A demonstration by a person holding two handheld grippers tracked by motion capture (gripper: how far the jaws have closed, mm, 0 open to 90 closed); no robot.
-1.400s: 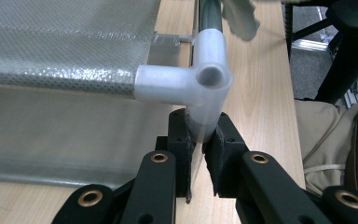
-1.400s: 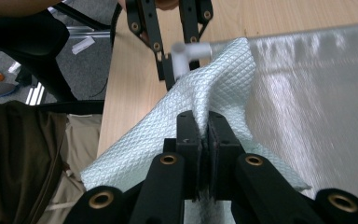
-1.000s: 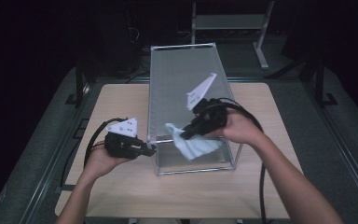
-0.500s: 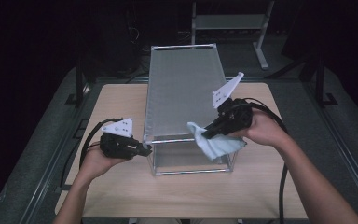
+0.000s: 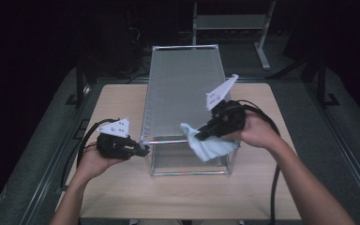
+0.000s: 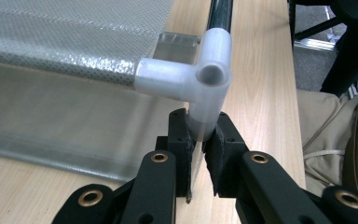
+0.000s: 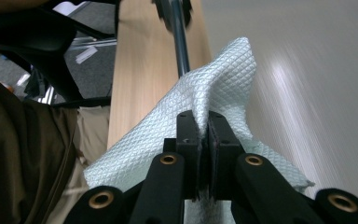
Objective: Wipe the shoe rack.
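we are wiping the clear rectangular box with a metal tube frame [image 5: 183,93] that stands on the pale wooden table [image 5: 117,98]. our left gripper [image 6: 200,135] has its jaws pinched on the white plastic corner joint [image 6: 200,79] at the near left top corner of the frame, and this grip steadies the box. our right gripper [image 7: 204,126] has its jaws pressed together on a fold of the pale blue quilted cloth [image 7: 214,84]. in the high view the cloth [image 5: 206,143] hangs at the near right part of the box, against its top and front panel, with the right gripper [image 5: 201,136] just above it.

we judge the cloth to be light and soft. it will drape and bunch, so a pinch on a gathered fold, as now, should keep it from slipping out. the box looks light for its size, with thin glossy panels that may flex or slide on the table under a push. the panels offer nothing to grip, so the stiff corner joint or the tubes are the places to hold it. we would wipe with mild pressure only.
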